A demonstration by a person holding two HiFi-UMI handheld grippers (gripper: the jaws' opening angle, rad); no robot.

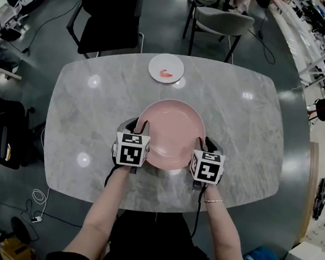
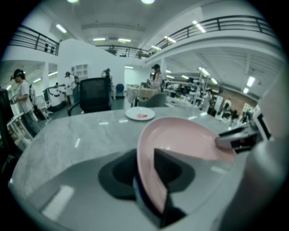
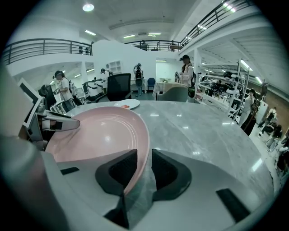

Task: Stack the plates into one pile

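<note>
Nearest in: two bare forearms [image 1: 103, 210] reached up from the bottom of the head view, with a thin bracelet [image 1: 213, 201] on the right wrist.
Left side: the left gripper [image 1: 142, 129] sat at the plate's near-left edge. Its jaws were clamped on the rim, which was pinched between the dark pads.
Right side: the right gripper [image 1: 202, 143] was on the near-right edge. Its jaws were likewise closed on the rim, one pad inside the plate and one outside.
Between them: the round pink ceramic plate [image 1: 171, 130] was empty and held at both sides over the near middle of the table. I could not tell whether it was lifted or resting.
Underneath: the grey marbled tabletop [image 1: 244, 123] was glossy, with lamp glints on it.
Far edge: a small round white plate [image 1: 166, 68] with something red on it stood alone, well apart from the pink one.
Beyond: a black office chair [image 1: 108, 14] and a grey chair [image 1: 223, 20] stood at the far side.
</note>
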